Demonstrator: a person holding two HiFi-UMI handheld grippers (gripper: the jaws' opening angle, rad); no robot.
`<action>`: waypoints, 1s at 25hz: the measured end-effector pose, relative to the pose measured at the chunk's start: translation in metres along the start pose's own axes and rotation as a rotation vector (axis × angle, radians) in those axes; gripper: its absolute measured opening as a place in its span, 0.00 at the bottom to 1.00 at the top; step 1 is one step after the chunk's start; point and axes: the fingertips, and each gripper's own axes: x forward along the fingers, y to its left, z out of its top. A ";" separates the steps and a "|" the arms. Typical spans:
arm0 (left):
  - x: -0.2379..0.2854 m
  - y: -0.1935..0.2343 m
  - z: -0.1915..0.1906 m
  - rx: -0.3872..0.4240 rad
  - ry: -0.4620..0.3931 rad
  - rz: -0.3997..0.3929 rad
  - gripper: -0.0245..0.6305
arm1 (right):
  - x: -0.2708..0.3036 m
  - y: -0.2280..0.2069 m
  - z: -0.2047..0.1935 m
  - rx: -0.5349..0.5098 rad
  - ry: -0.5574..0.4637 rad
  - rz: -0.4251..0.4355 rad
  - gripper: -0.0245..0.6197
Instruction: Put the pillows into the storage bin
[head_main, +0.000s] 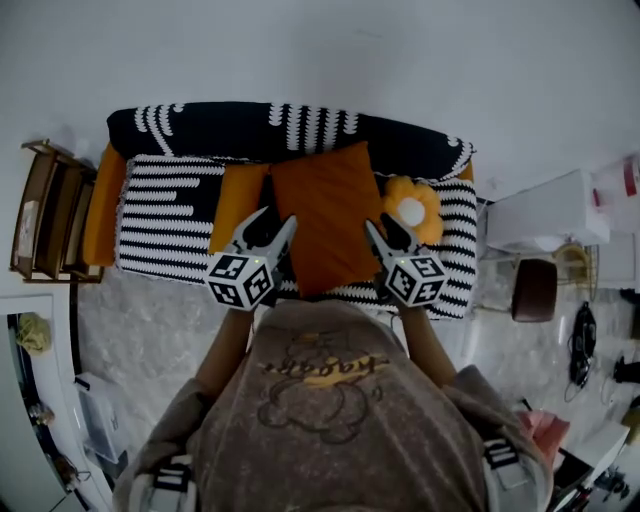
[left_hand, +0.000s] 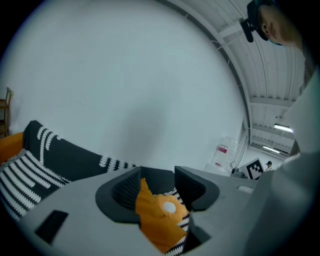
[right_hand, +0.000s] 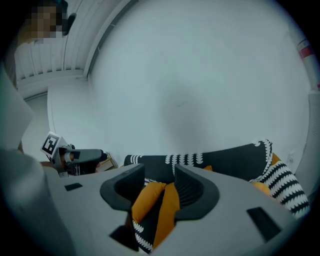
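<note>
Left gripper (head_main: 275, 222) and right gripper (head_main: 378, 228) hover over the striped sofa (head_main: 160, 205), jaws apart, holding nothing.
In the head view, the big orange pillow (head_main: 325, 215) leans on the sofa back at twelve o'clock from the person, between the two grippers. A narrower orange pillow (head_main: 238, 200) stands at eleven o'clock and a flower-shaped pillow (head_main: 412, 210) at one o'clock.

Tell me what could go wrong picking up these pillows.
1. The left gripper and the right gripper hang open at the edges of the big orange pillow. It looks soft and wide, so a pinch may catch only fabric and slip.
2. The smaller orange pillow and the flower pillow sit right beside it and could get dragged off the sofa.
</note>
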 end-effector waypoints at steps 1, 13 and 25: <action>0.004 0.006 -0.005 -0.018 0.018 -0.001 0.37 | 0.005 -0.003 -0.005 0.008 0.019 0.001 0.33; 0.089 0.116 -0.143 -0.263 0.202 0.116 0.67 | 0.100 -0.108 -0.122 0.006 0.316 0.015 0.80; 0.171 0.204 -0.359 -0.353 0.376 0.164 0.69 | 0.162 -0.262 -0.274 0.010 0.492 -0.063 0.85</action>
